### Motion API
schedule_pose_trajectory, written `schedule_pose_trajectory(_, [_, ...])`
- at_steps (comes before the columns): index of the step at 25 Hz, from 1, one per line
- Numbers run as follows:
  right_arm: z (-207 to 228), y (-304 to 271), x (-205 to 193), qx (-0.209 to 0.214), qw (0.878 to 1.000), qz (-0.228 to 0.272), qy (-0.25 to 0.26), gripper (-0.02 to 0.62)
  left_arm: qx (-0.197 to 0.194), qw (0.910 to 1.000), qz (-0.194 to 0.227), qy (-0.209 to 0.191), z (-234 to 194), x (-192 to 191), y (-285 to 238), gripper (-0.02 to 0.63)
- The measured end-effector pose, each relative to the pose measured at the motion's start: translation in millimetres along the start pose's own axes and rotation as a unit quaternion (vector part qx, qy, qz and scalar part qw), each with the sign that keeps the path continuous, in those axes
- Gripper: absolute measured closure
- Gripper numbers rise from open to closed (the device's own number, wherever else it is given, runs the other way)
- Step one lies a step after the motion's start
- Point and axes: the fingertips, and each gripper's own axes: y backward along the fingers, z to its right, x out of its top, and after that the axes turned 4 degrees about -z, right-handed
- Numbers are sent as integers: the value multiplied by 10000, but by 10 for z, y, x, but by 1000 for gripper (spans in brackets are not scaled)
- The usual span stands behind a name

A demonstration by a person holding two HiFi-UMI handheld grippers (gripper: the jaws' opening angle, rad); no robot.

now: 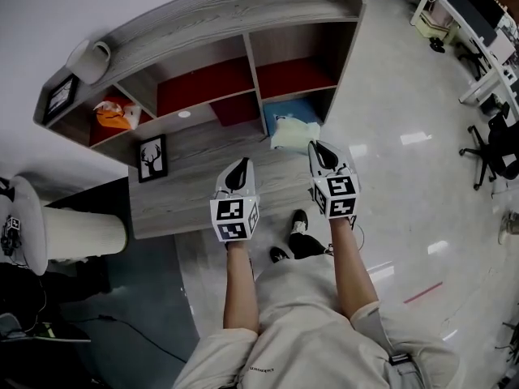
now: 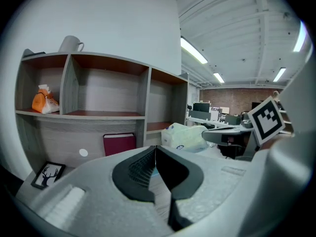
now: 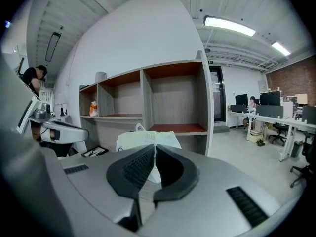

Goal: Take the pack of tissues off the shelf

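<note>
**Item: pack of tissues (image 1: 293,133).** It is found in front of the shelf (image 1: 243,23), outside the lower right compartment and over the tabletop (image 1: 195,193). Whether it rests there or is carried cannot be told.

**Progress.** The pack is judged to be clear of the shelf already. What is left is to draw it fully away and set it down.

**Right claw (image 1: 315,146).** The jaws are closed together on the gathered wrapper of the pack, which is seen bunched at their tips in the right gripper view.

**Left claw (image 1: 242,164).** The jaws are closed together with nothing between them, and it is held apart from the pack.

**Pose.** Both forearms are extended side by side towards the shelf. Both claws are tilted slightly downward, with the marker cubes turned upward.

**Other contents.** A mug (image 1: 96,59) is noted on the shelf top and a deer picture (image 1: 152,158) on the tabletop.
</note>
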Motion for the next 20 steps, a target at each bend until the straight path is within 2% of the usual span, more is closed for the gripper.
schedule_pose_trajectory(10, [-45,314,-342,14,9999,-140,-17,574,188,9996,133,176,76,-205,262,595])
schedule_pose_trajectory(20, [-86,497,-425,52,9998,-183,17,574,464,9983,218,289,24,-261,488,595])
